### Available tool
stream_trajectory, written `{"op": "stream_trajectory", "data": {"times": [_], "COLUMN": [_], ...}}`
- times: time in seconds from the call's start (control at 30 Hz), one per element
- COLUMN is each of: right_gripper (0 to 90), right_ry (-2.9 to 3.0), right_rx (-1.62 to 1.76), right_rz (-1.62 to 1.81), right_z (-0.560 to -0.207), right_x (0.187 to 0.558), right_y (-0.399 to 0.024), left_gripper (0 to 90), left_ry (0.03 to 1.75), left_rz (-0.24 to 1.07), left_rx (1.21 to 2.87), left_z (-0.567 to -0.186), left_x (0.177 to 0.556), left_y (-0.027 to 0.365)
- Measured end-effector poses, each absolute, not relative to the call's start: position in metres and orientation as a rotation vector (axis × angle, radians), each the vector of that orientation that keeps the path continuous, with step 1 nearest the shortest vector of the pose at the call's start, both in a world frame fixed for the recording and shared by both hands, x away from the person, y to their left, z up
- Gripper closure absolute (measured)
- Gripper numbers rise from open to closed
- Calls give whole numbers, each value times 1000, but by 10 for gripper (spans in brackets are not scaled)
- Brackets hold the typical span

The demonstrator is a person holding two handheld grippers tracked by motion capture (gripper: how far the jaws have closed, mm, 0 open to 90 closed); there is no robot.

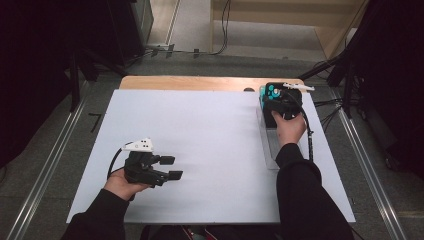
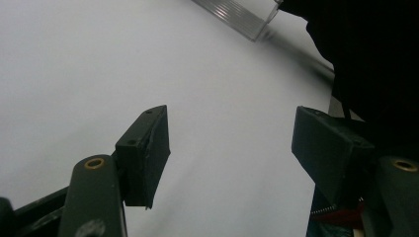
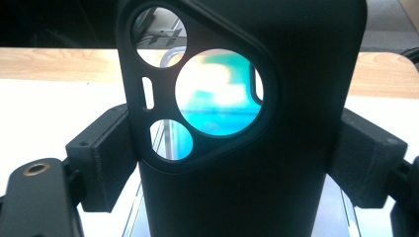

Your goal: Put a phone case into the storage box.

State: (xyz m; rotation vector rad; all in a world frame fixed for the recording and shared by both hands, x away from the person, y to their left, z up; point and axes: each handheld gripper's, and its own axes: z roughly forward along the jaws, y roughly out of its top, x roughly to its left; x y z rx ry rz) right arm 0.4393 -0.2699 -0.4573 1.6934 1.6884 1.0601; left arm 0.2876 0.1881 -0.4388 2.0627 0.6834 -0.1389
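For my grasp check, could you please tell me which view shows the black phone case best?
The right gripper view: the black phone case sits close up between the jaws, camera cutouts clear. The high view shows it small under the hand.

The left gripper [image 2: 230, 148] hangs over the white table [image 2: 99, 59] with its two black jaws standing well apart and nothing between them; the left pad is turned edge-on and the right pad shows its broad face. Toward the table's top edge in this view lies the corner of a clear ribbed plastic tray [image 2: 242, 17]. A dark sleeve [image 2: 375, 59] covers the upper right corner, just beside the tray's end.
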Motion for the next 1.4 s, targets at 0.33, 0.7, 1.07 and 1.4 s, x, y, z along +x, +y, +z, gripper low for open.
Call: {"op": "stream_trajectory", "data": {"times": [0.33, 0.7, 1.07, 1.4], "right_gripper": [125, 92, 79, 82], "right_ry": [1670, 1637, 1682, 1820], "right_rx": [1692, 1707, 1707, 1665], "right_rz": [1070, 1066, 1054, 1104], "right_z": [-458, -461, -450, -433], "right_x": [452, 455, 451, 422], "right_y": [-272, -273, -273, -267], "left_gripper": [312, 312, 312, 312], "left_ry": [686, 687, 725, 740], "left_rz": [-150, -146, -132, -123], "left_rx": [2060, 2053, 2032, 2041], "left_z": [-440, -438, -439, -439], "left_x": [290, 291, 293, 290], "left_y": [187, 188, 196, 197]}}
